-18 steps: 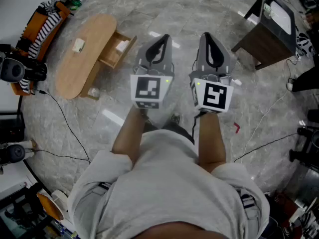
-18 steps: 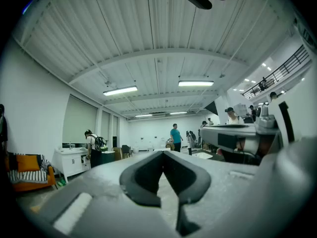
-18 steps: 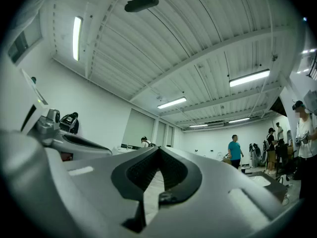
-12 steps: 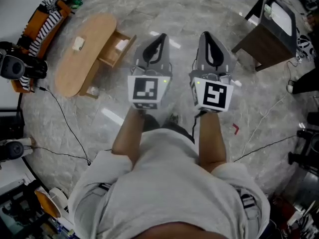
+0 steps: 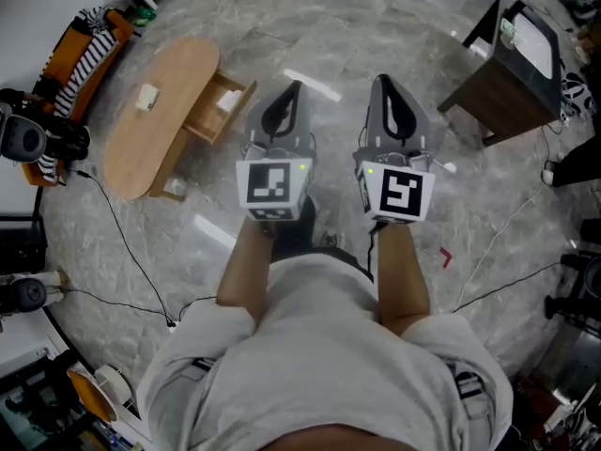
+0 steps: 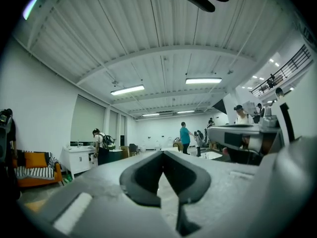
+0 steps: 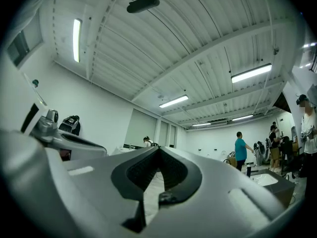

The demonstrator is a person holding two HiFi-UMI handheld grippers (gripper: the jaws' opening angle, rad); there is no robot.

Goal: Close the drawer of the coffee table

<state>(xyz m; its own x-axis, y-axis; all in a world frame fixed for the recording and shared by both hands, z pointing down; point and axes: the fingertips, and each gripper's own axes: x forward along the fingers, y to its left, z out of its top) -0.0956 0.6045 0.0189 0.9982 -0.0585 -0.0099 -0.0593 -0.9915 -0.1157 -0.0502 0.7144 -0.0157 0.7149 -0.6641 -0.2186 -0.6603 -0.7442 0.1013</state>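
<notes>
Left forearm (image 5: 246, 261) and right forearm (image 5: 399, 271) both stick straight out from the body, side by side and roughly parallel. In the head view the left gripper (image 5: 292, 90) sits to the right of the coffee table (image 5: 155, 111), clear of it. The right gripper (image 5: 383, 83) is further out on that same side. Both have their jaws pinched together at the tips, nothing between them.
</notes>
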